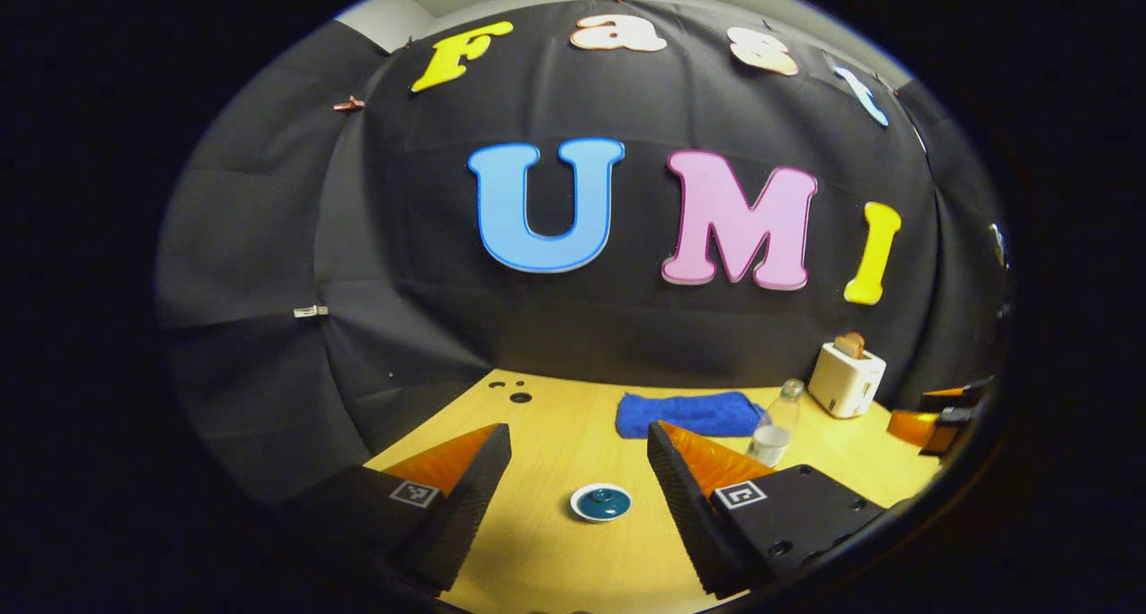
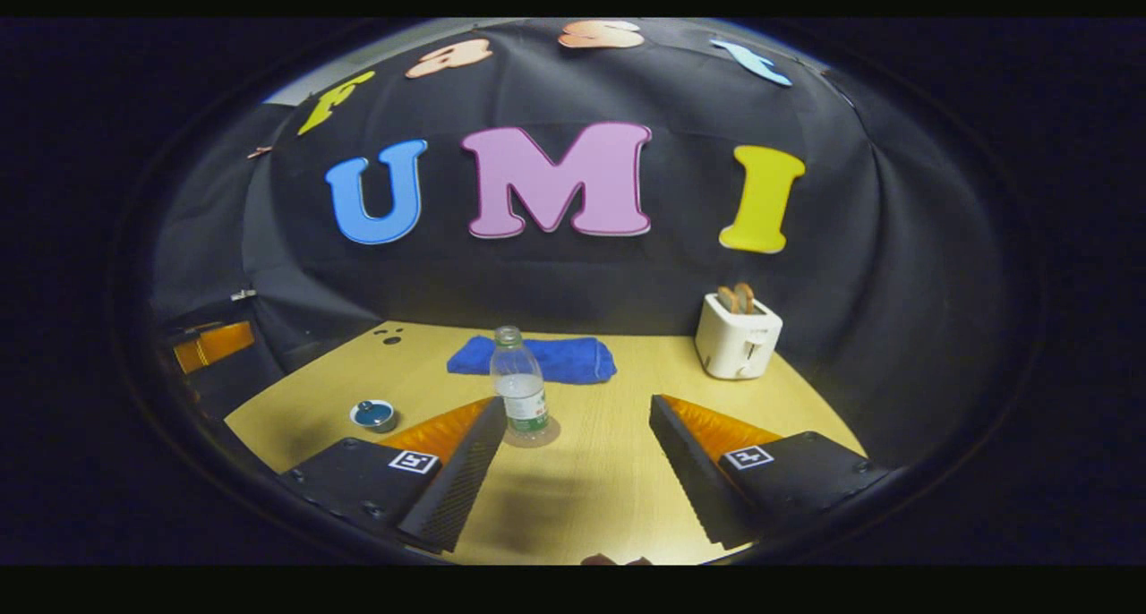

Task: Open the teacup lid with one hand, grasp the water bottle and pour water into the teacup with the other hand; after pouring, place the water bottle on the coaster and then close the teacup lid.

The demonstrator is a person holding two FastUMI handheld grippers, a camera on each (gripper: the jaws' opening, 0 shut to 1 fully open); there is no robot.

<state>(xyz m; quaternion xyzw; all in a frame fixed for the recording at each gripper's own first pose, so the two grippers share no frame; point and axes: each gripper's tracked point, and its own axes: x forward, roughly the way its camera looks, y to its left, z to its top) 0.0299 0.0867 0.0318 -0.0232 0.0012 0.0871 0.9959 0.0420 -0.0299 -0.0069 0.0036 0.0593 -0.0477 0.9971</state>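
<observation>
Flanking bare table (image 1: 546,551), left tongs (image 1: 579,457) spread wide around teacup (image 1: 601,503).

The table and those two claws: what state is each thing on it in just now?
teacup: lid on, upright, untouched.
water bottle: upright on the coaster, cap off, partly filled.
blue towel: folded, lying flat near the wall.
toaster: upright, two slices sticking out.
left claw: open, empty, teacup ahead between its fingers.
right claw: open, empty, short of the bottle.
</observation>
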